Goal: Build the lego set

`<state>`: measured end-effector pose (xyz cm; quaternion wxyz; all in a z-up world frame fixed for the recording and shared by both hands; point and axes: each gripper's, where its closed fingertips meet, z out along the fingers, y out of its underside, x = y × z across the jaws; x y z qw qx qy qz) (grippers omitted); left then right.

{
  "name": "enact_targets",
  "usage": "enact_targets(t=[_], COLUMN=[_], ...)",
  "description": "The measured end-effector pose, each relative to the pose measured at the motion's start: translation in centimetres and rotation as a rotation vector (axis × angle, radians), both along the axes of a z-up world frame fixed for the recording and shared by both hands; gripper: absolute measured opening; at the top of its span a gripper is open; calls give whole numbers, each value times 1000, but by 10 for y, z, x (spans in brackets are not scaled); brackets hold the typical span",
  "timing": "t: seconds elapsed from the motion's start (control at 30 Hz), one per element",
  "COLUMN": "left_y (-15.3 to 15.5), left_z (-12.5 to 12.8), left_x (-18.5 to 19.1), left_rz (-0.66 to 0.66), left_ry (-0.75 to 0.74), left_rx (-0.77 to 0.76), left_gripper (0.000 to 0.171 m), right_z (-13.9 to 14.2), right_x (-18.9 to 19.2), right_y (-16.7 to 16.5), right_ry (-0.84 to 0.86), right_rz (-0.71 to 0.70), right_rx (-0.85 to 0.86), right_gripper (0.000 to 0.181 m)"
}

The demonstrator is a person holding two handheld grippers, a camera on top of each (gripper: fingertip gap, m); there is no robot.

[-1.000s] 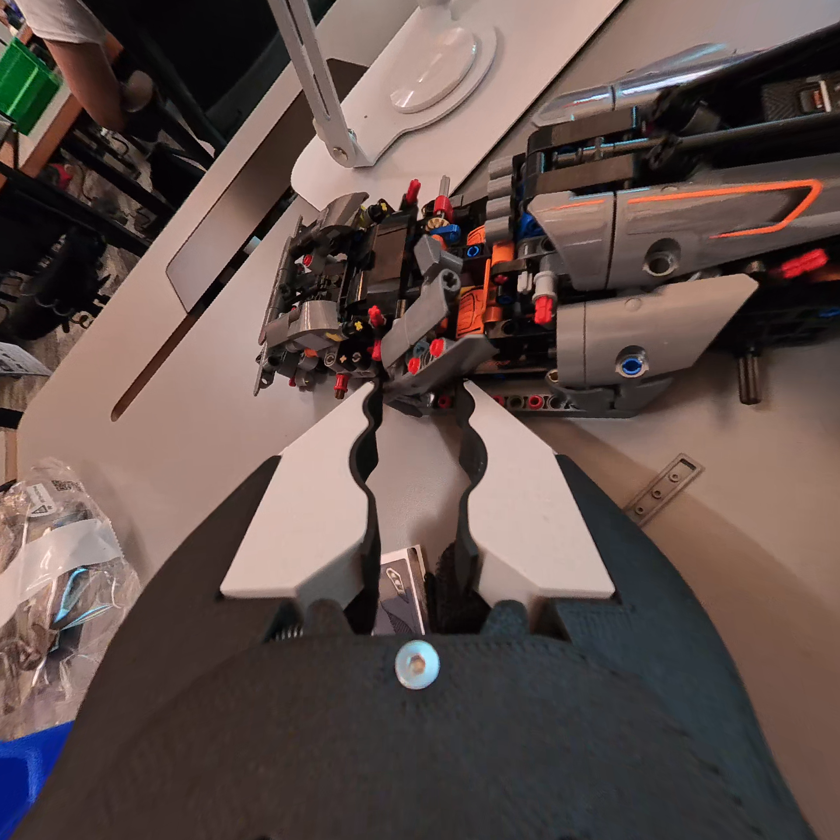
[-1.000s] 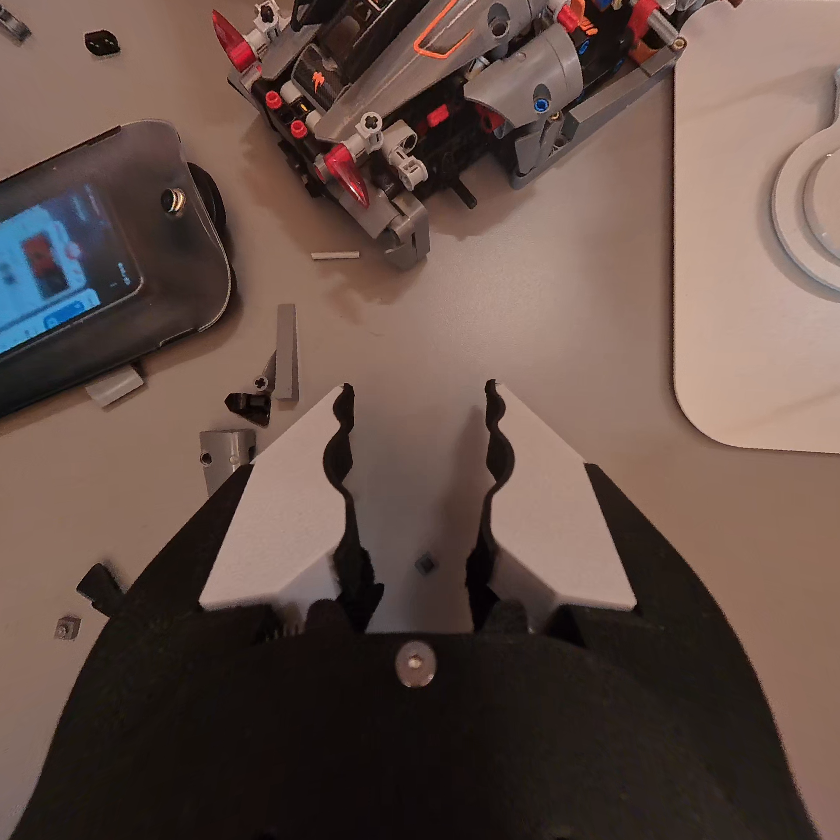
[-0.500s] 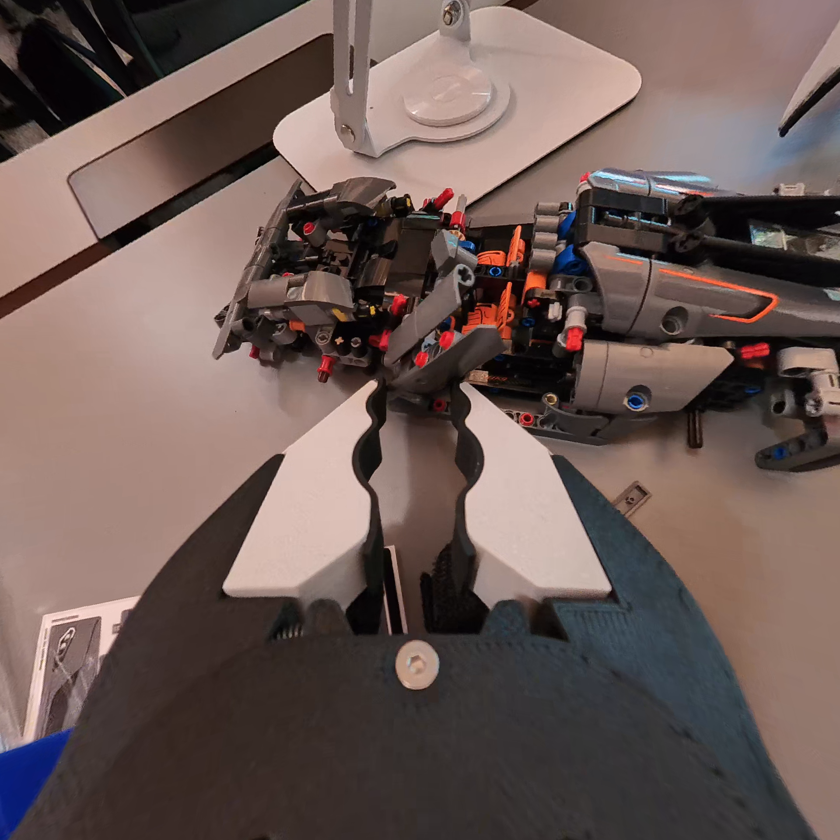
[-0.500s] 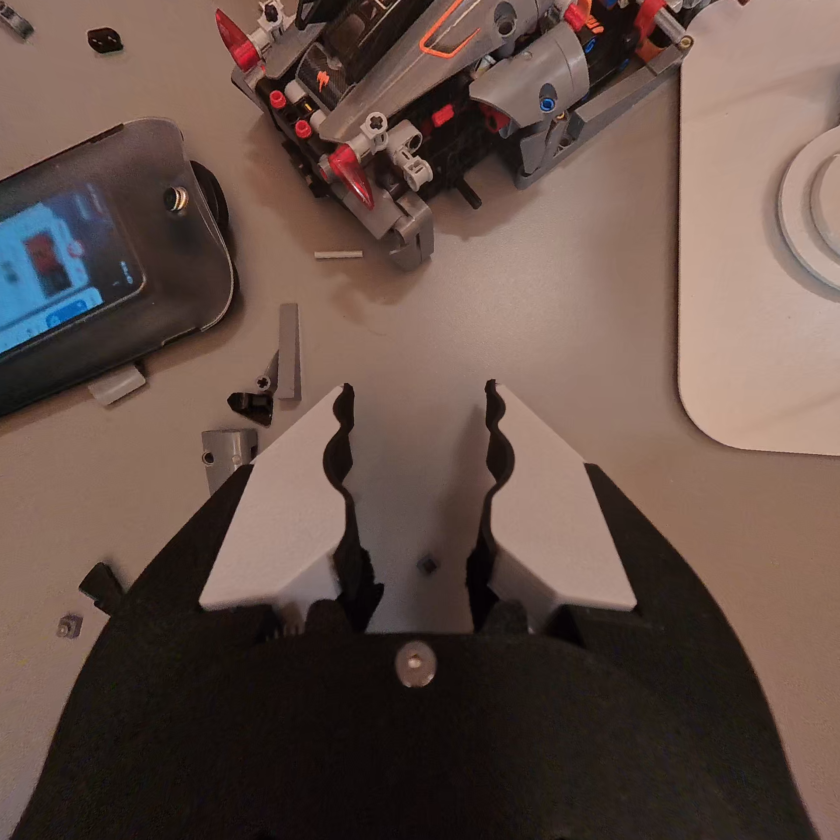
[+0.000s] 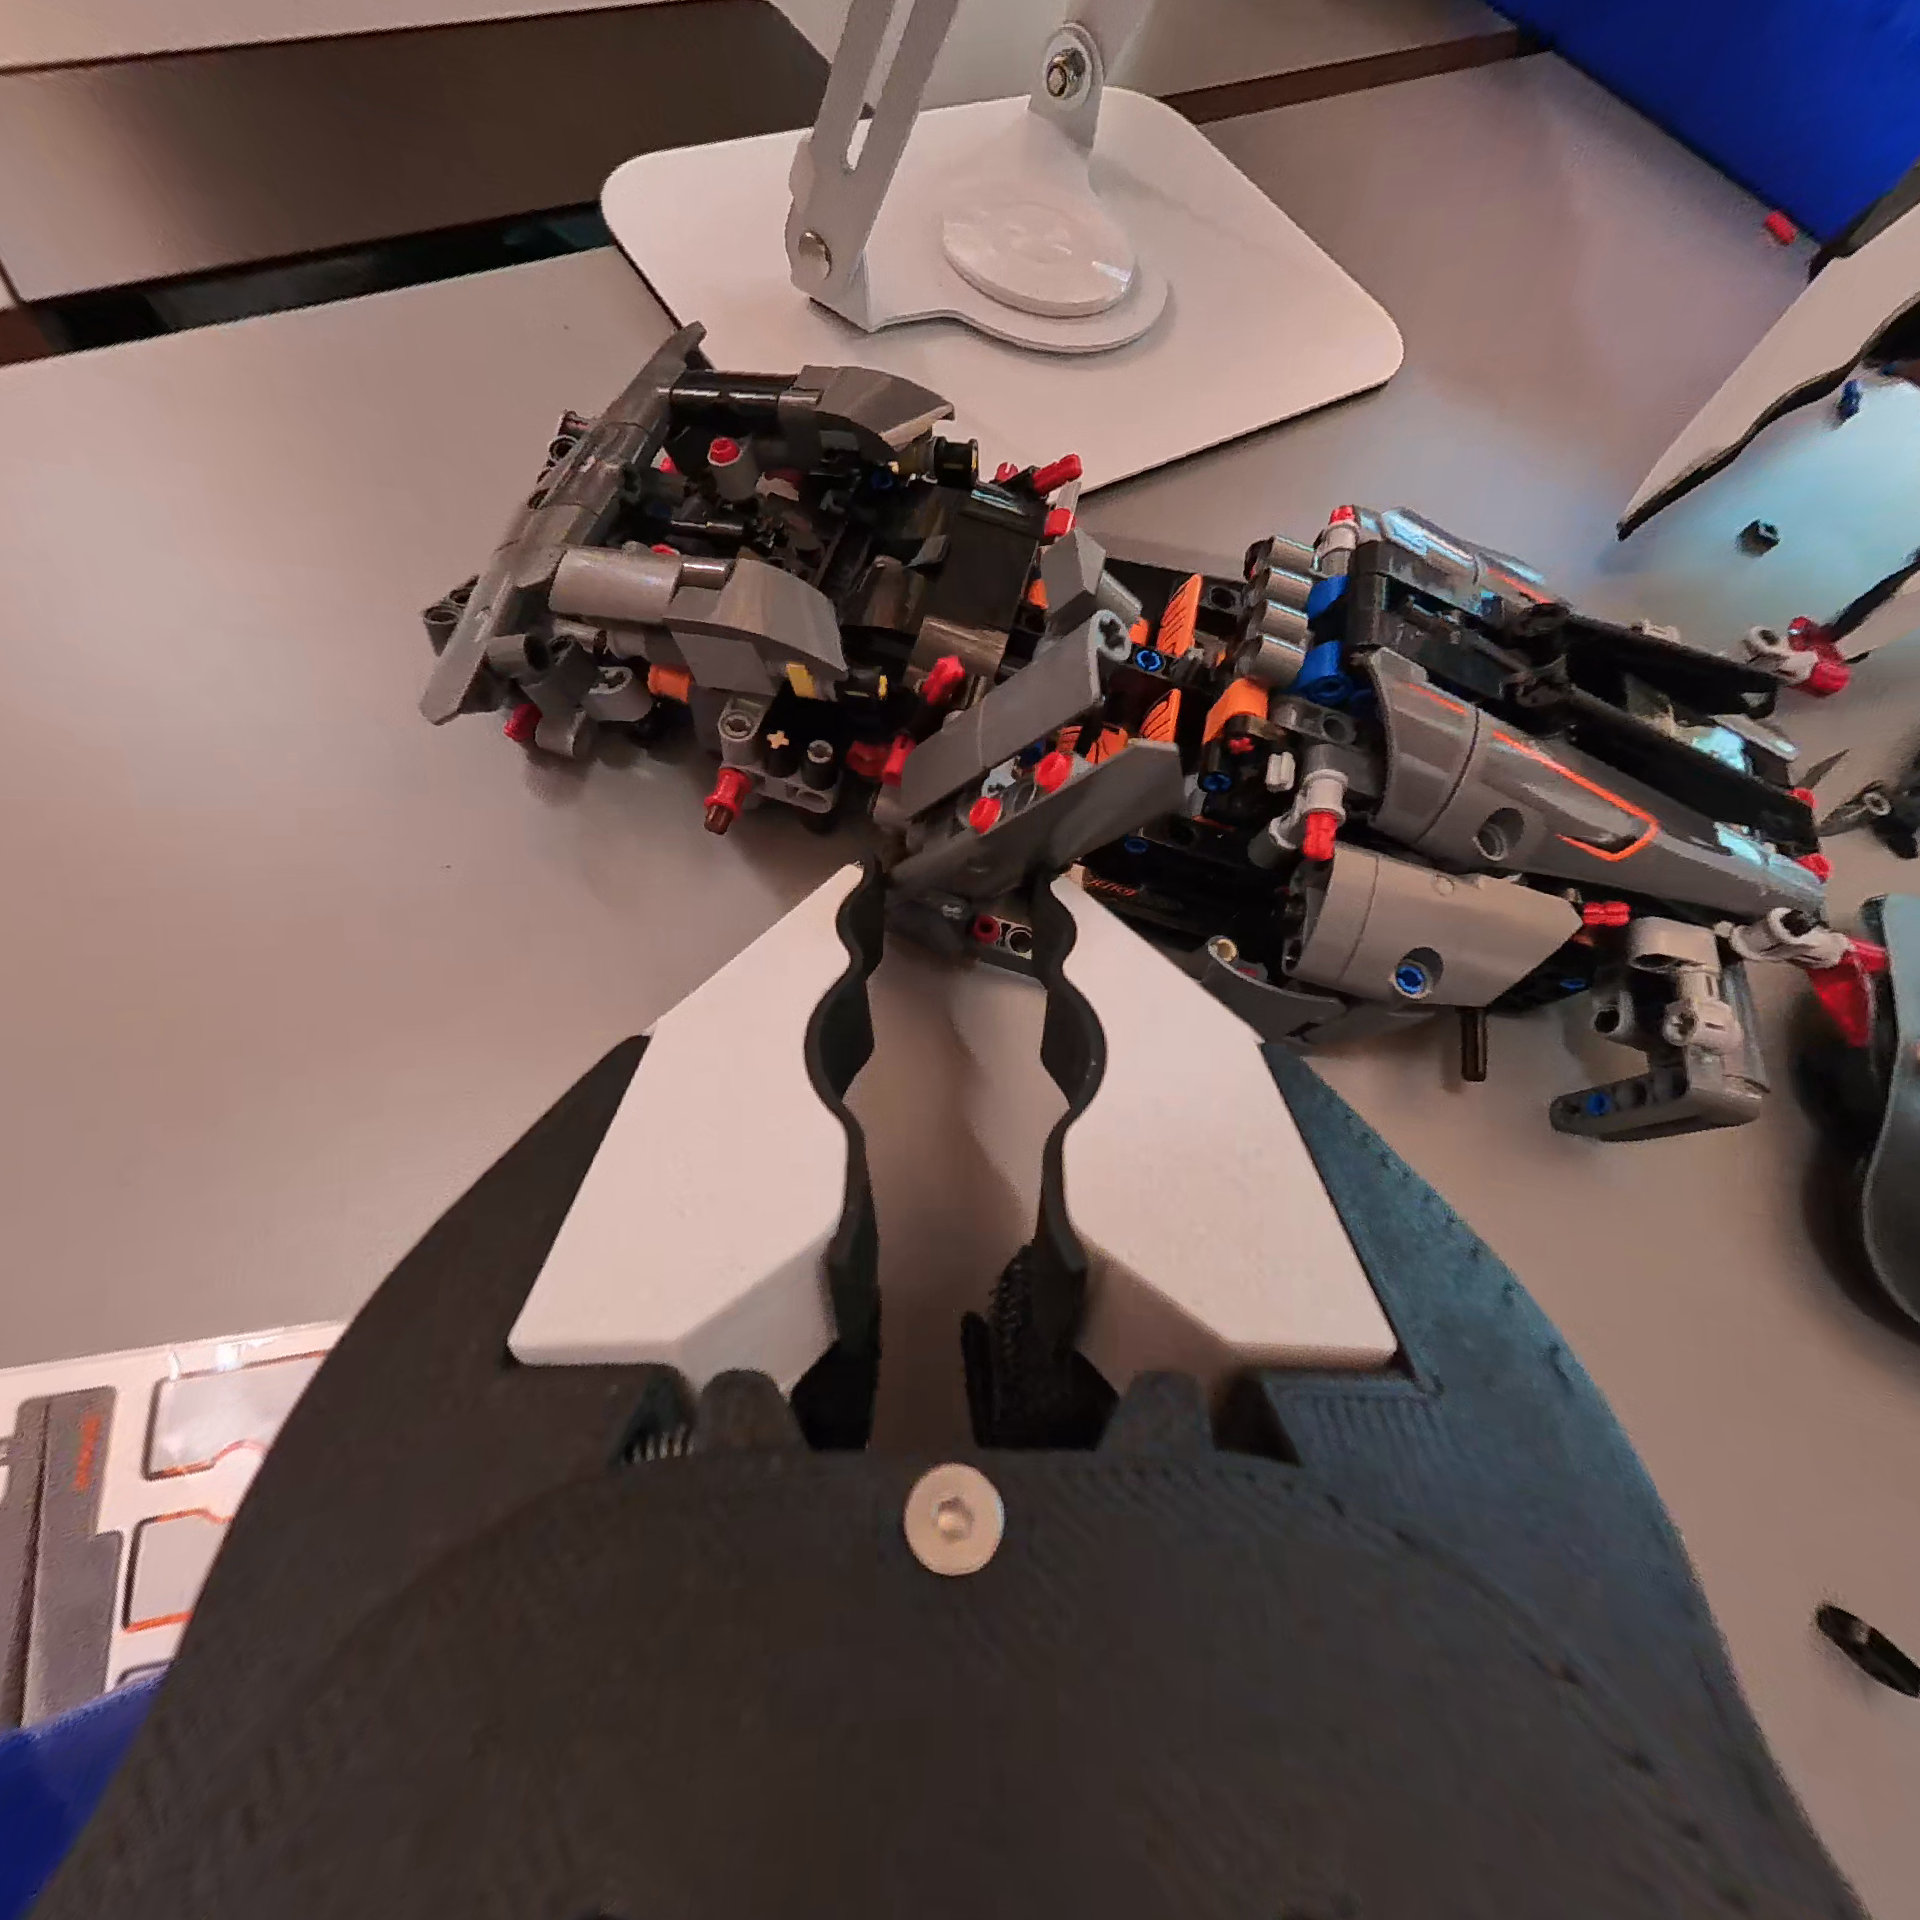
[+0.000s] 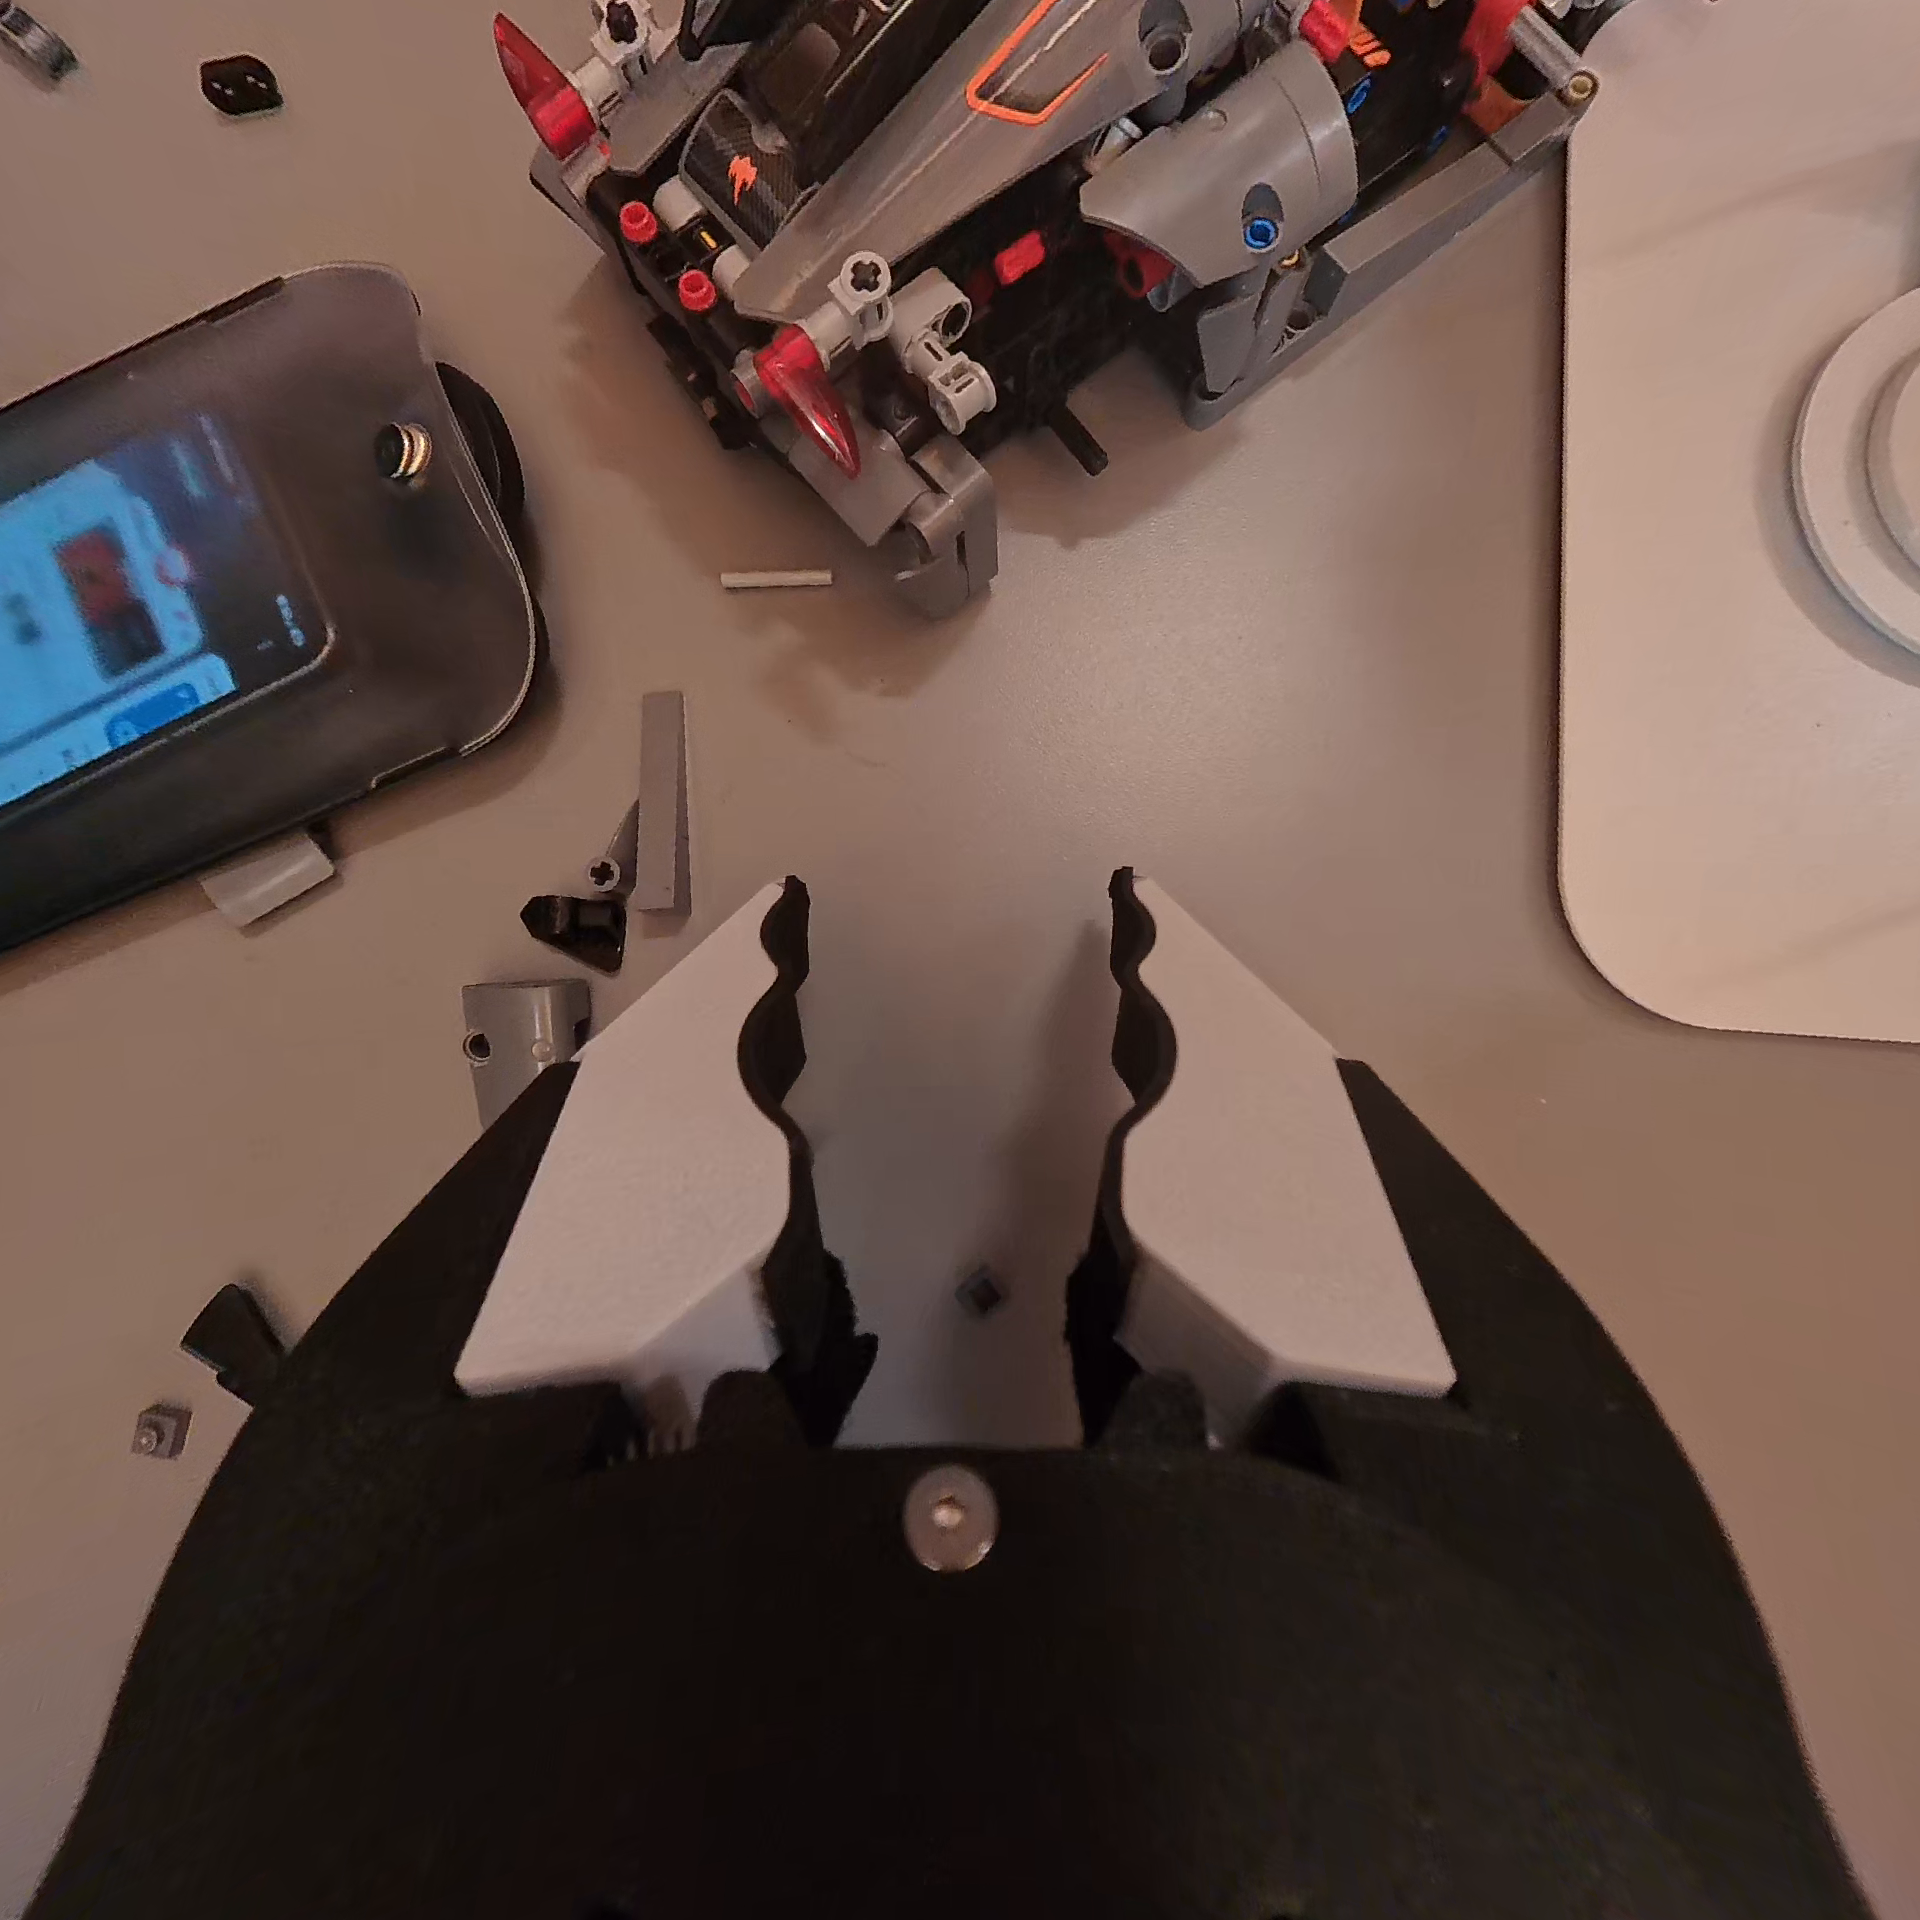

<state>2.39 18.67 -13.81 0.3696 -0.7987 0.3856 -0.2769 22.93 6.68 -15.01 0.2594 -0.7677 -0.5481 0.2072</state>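
Gripping a grey panel (image 5: 1023,821) on the near side of the lego car (image 5: 1091,717), the left gripper (image 5: 956,894) has its two fingertips pinched on the panel's lower edge. The car lies long across the grey table (image 5: 260,935), in front of a white stand base (image 5: 1039,260). Over the last second the left wrist view has swung round: the car now sits level and shows its full length, where it was tilted and cut off at the right edge before, while the fingertips have kept their place on the same panel. That reads as the hand settling its angle while keeping its hold, probably to press or seat the panel, not to let go.

The right gripper (image 6: 956,894) has barely moved; its fingers stand wide apart over bare table, holding nothing. Near it lie loose pieces: a grey wedge piece (image 6: 663,800), a small black piece (image 6: 577,925) and a grey connector (image 6: 525,1023), beside a phone (image 6: 208,582). The build is clearly unfinished.
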Motion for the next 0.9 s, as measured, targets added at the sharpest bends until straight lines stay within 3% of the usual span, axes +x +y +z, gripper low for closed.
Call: enact_targets(t=[0.3,0.63,0.73,0.9], left_y=[0,-6,-9,-9], left_z=[-1,2,-1,-2], left_x=[-1,1,2,6], left_rz=[4,-41,-72,-108], left_ry=[-39,96,150,260], left_rx=[-63,168,220,367], left_gripper=[26,38,50,50], right_z=[-1,-1,-1,-1], right_x=[0,0,0,-1], right_y=[-1,-1,-1,-1], right_ry=[-2,-3,-5,-4], right_rz=[2,3,4,4], right_rx=[-3,-3,-2,-2], right_gripper=[57,57,57,57])
